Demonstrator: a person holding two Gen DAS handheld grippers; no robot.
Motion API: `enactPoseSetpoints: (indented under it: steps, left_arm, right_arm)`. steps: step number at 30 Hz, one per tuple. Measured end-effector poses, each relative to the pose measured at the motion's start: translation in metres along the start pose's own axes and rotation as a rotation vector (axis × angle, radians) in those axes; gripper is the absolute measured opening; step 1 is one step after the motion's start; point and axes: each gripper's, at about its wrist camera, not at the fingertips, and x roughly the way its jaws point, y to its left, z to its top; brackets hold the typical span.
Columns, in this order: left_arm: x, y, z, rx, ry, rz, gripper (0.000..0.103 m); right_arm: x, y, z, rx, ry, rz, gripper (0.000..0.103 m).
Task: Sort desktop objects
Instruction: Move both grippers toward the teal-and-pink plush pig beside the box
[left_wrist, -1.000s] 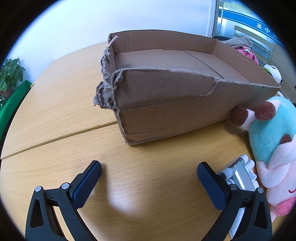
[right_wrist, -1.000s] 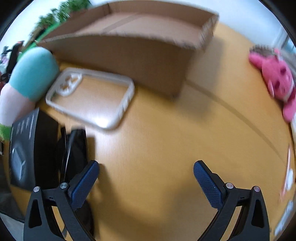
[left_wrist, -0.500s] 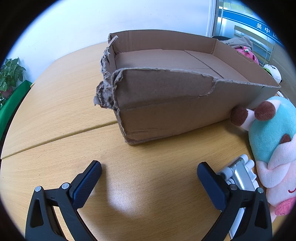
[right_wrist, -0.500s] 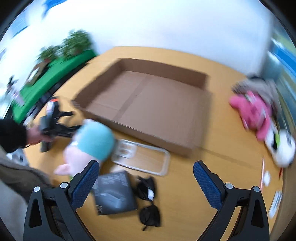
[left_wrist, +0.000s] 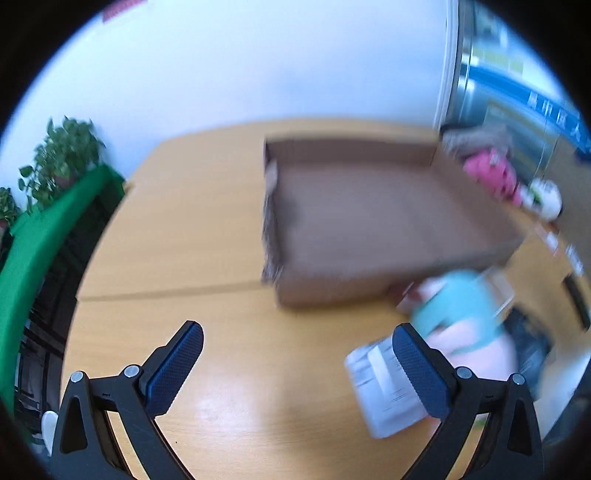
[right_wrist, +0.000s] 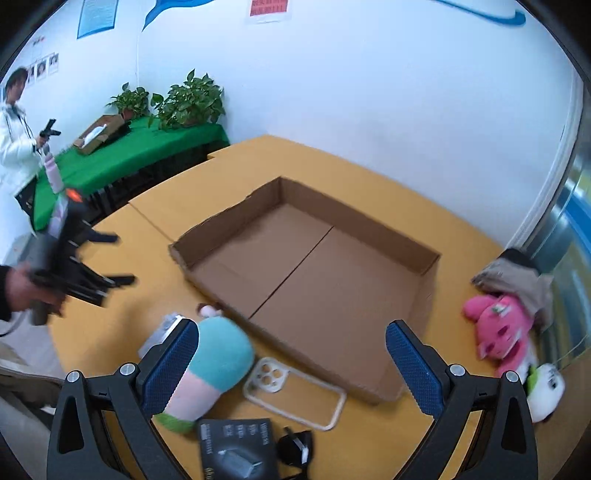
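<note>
The wooden table (right_wrist: 258, 155) runs wide, with bare room on its left and far sides; a green-covered bench (right_wrist: 122, 155) stands beyond its left edge. The cardboard tray (right_wrist: 317, 266) sits mid-table, open-topped and empty, long axis running from near right to far left in my right view, near-left wall torn along its rim. Along its near wall lie the smaller items, close together. The teal and pink plush (right_wrist: 210, 369) lies on its side, long axis toward the tray, teal end farthest from me. A clear phone case (right_wrist: 295, 397) lies flat just right of it, beside the tray wall. A black box (right_wrist: 236, 450) and dark sunglasses (right_wrist: 295, 448) lie nearest me. A pink plush (right_wrist: 498, 332) rests well right of the tray. My left view is blurred; a pale packet (left_wrist: 384, 387) there is probably boxed goods. My left gripper (left_wrist: 295, 365) and right gripper (right_wrist: 291, 365) both hang above the table, fingers spread wide, holding nothing.
</note>
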Motion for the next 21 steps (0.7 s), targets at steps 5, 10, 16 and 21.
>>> enactPoseSetpoints:
  steps: [5, 10, 16, 21]
  left_arm:
    - [-0.041, -0.024, 0.046, -0.123, -0.011, 0.009, 0.102]
    - [-0.065, -0.061, 0.071, -0.16, -0.084, 0.048, 0.102]
    - [-0.078, -0.099, 0.077, -0.18, -0.082, 0.129, 0.102]
    - [-0.076, -0.113, 0.067, -0.23, -0.028, 0.14, 0.102]
  right_arm:
    - [-0.009, -0.007, 0.015, 0.012, -0.024, 0.033, 0.103]
    - [-0.016, -0.011, 0.019, 0.004, -0.028, 0.082, 0.103]
    - [-0.002, -0.022, 0.002, 0.013, 0.11, 0.149, 0.103]
    - [0.006, -0.028, -0.013, 0.019, 0.181, 0.167, 0.103]
